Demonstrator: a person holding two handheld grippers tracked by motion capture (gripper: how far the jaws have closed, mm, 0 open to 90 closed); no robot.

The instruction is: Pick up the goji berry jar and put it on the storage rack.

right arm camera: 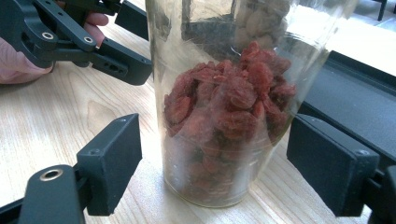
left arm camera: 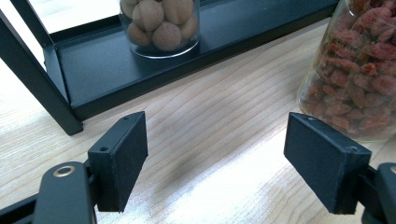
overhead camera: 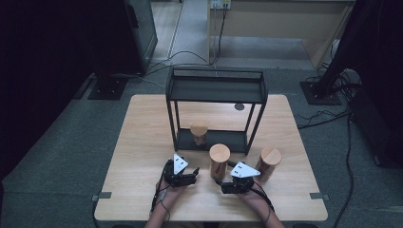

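Both tongs, left (left arm camera: 215, 163) and right (right arm camera: 215, 163), gape wide, right's flanking a clear round jar (right arm camera: 229, 102) of wrinkled red berries.

So the rack (overhead camera: 215, 90) sits at 12 o'clock on the surface (overhead camera: 142, 142), with one jar (overhead camera: 199, 134) on its bottom shelf. Just in front of the rack is a second jar (overhead camera: 219, 160), and a third jar (overhead camera: 268, 163) stands at 3 o'clock from that. Left hand-held gripper (overhead camera: 190, 174) sits at 9 o'clock of the middle jar, right hand-held gripper (overhead camera: 231, 176) around 5 o'clock of it.
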